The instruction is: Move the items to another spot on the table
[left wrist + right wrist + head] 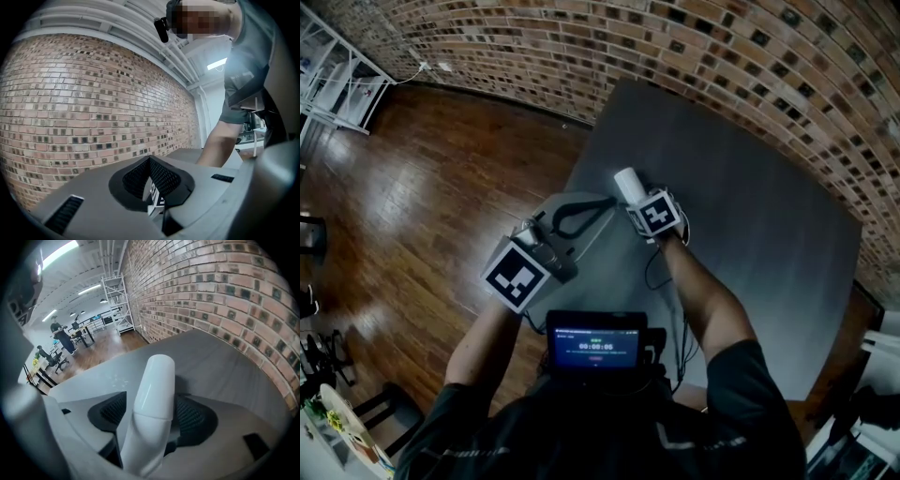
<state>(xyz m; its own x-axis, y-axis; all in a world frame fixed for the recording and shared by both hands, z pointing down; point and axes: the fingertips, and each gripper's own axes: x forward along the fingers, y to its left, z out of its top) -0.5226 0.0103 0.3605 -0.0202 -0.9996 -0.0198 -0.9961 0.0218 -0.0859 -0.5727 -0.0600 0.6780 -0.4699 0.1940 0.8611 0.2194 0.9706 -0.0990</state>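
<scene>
A white bottle (626,180) stands near the left edge of the grey table (750,216). My right gripper (636,195) is around it. In the right gripper view the bottle (152,399) rises between the two black ribbed pads (199,420). The jaws stand wide, and a thin gap shows at the bottle's left side, so the right gripper (154,411) is open around it. My left gripper (607,201) lies just left of the bottle, its jaws closed into an empty loop. In the left gripper view the left gripper (150,161) shows only that dark hollow with nothing held.
The table's left edge (581,159) runs close to both grippers, with wooden floor (422,187) beyond it. A brick wall (694,47) borders the table's far side. A screen device (595,349) hangs at the person's chest. White shelving (337,84) stands far left.
</scene>
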